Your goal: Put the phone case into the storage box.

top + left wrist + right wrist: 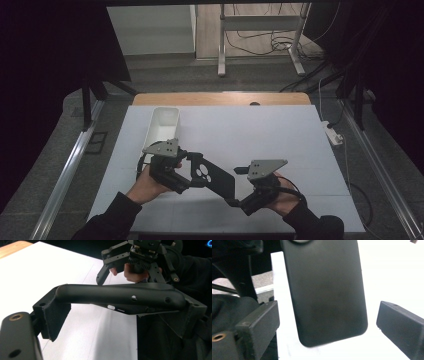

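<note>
Where the person's forearms come in at the near edge of the worktop (pixel 280 135), each hand holds a gripper, and a black phone case (pixel 212 176) hangs in the air between them, above the white sheet that covers the worktop. The right gripper (pixel 239 199) sits at the case's near lower corner. In the right gripper view its jaws stand apart on either side of the case's rounded end (pixel 329 302), with white sheet showing between each pad and the case, so they are released and press on nothing. The left gripper (pixel 192 175) has the case's other end, the one with the camera cut-outs. In the left gripper view the case (pixel 120 298) lies edge-on across the jaws, its two ends against the pads, so this gripper is grasping the case and carries it alone. The same view shows the right hand (pixel 135 273) and its gripper beyond the case. Farther back on the left of the sheet, just beyond the left gripper, stands an oblong white bin (pixel 162 126), lengthwise away from the person. Past the sheet a strip of bare wood shows at the worktop's far edge.
</note>
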Available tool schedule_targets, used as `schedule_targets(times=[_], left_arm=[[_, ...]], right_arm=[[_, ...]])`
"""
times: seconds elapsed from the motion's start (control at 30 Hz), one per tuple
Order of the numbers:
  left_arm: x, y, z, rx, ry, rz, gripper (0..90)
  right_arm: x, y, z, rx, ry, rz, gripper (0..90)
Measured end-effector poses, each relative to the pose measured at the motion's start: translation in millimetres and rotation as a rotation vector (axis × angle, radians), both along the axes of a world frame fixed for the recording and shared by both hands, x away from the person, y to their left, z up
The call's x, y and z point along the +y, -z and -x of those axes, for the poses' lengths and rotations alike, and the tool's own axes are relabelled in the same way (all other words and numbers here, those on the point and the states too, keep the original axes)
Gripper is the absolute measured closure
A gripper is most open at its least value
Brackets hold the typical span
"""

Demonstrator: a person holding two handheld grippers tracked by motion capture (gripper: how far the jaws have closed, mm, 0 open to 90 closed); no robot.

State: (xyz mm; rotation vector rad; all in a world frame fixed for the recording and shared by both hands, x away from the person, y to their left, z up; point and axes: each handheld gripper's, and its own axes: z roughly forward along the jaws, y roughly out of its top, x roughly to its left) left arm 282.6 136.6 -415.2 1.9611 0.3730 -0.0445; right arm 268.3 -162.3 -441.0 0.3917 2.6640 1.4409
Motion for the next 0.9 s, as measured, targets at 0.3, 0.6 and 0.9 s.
schedule_targets(times=[0.3,0.6,0.9], left_arm=[[1.3,-2.0,-3.1,-0.006,-0.124,-0.08,14.5],[1.2,-3.7,-6.6,0.012,-0.212,-0.116,14.3],[-4.6,-4.7,-9.6,0.024,-0.257,-0.138,14.2]], right_arm=[[-0.6,8.9,-2.2,-0.076,0.116,0.094,0.0],[-0.4,9.0,-2.8,-0.072,0.154,0.11,0.3],[4.1,9.9,-3.6,-0.042,0.164,0.109,0.0]])
